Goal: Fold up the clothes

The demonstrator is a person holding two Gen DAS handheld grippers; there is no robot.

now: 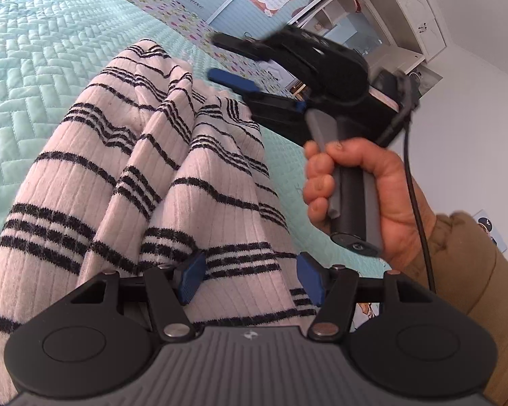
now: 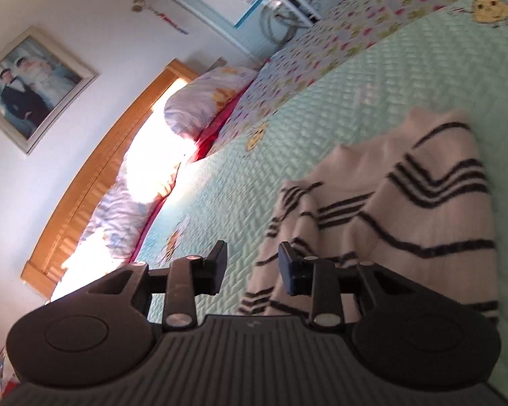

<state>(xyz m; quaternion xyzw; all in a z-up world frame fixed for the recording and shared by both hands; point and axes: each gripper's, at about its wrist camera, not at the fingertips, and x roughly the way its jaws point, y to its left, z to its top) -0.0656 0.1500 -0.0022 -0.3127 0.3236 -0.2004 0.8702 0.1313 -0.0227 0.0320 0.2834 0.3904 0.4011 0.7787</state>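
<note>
Clearly lying bunched on the mint quilted bedspread (image 1: 34, 77): striped sweater (image 1: 145, 176), long axis running away from the left gripper (image 1: 250, 279) toward the far edge of the bed. Left gripper nearer, jaws parted with a band of knit passing between the blue pads (image 1: 191, 279), pressing on the cloth or not impossible to tell. Right gripper (image 2: 252, 267) released and empty, jaws apart above the bedspread, sweater just to its right in its own view, so seemingly the freer of the two for a fresh grasp
</note>
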